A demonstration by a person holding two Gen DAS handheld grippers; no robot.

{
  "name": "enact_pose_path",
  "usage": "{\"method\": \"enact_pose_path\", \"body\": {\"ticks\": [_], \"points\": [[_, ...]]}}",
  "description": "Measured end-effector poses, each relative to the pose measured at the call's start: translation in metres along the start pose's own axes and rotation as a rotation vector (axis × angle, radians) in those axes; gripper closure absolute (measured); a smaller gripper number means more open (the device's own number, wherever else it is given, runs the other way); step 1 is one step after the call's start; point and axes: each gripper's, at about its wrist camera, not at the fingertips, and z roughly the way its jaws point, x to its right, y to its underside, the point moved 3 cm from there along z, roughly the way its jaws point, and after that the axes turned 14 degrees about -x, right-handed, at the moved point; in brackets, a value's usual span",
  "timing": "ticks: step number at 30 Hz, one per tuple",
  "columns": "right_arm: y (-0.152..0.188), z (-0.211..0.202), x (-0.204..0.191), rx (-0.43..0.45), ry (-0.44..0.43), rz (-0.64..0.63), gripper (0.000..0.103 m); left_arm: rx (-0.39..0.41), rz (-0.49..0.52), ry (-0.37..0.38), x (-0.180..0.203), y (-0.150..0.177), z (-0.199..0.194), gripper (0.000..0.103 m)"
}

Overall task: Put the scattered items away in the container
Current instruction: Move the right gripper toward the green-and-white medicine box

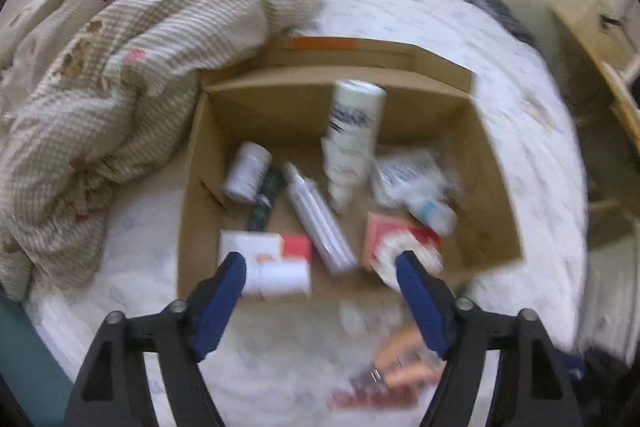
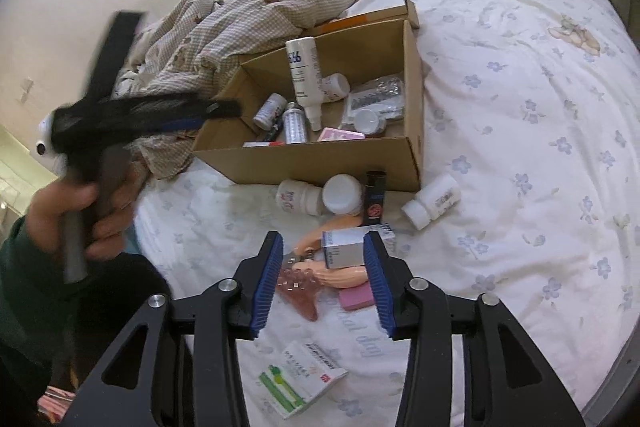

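We note the open brown cardboard box [image 2: 320, 159] sitting on the white flower-printed bed [image 2: 520, 107], beside a heap of rumpled beige checked bedding [image 2: 256, 11]. It already holds part of the clutter: a tall white spray bottle [image 2: 305, 75] leaning nozzle-down, a small white pill bottle [image 1: 247, 171], a slim silver canister [image 1: 320, 223] and a red-and-white carton [image 1: 276, 259], among others. Several items lie on the sheet outside the box's near wall: a white pill bottle on its side [image 2: 302, 195], a black tube with a red mark [image 2: 374, 199], another white pill bottle [image 2: 432, 201], a grey-and-white small carton [image 2: 344, 249] and a green-and-white medicine box [image 2: 300, 379] nearest the camera. Our left hand-held gripper [image 1: 320, 263] hovers above the box, fingers spread wide with nothing between them; the view is motion-blurred. Our right hand-held gripper [image 2: 324, 255] is low over the sheet, fingers wide apart, and the grey-and-white carton lies in the gap close to the right finger; we cannot tell whether it touches. We judge that this straddling pose suits a closing grasp on that carton. The tidying is partial: some items in, several out.
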Motion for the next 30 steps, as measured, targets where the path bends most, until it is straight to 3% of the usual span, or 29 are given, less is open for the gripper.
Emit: {"method": "enact_pose_path", "body": {"ticks": [1,3,7,10,13,16,17,19,21,24,30], "points": [[0.001,0.000,0.001,0.002,0.008,-0.003,0.042,-0.004,0.019,0.013,0.001,0.008,-0.003,0.025],[0.003,0.000,0.005,0.007,0.022,-0.003,0.035,-0.008,0.047,0.048,0.005,0.029,-0.008,0.025],[0.010,0.005,0.015,0.002,0.042,0.016,0.031,-0.007,0.047,0.113,0.002,0.060,-0.011,0.025],[0.016,0.010,0.020,-0.008,0.080,0.026,0.023,0.004,0.008,0.138,-0.010,0.072,-0.005,0.024],[0.020,0.008,0.025,-0.008,0.110,0.035,0.022,-0.006,-0.032,0.154,-0.021,0.072,0.008,0.024],[0.021,-0.007,0.026,0.015,0.074,0.041,0.014,-0.003,-0.070,0.201,-0.030,0.073,0.011,0.024],[0.022,-0.009,0.023,0.005,0.018,0.029,0.012,0.005,-0.075,0.235,-0.031,0.072,0.010,0.024],[0.025,-0.013,0.017,-0.024,-0.109,-0.001,0.003,0.014,-0.077,0.251,-0.030,0.073,0.009,0.024],[0.029,-0.006,0.004,-0.090,-0.124,-0.070,0.002,0.012,-0.057,0.248,-0.023,0.073,0.010,0.024],[0.046,0.023,-0.029,-0.233,-0.036,-0.244,0.002,0.019,-0.018,0.230,-0.012,0.073,0.009,0.024],[0.074,0.066,-0.061,-0.412,0.061,-0.476,0.002,0.005,0.022,0.245,-0.003,0.071,0.011,0.024]]}}
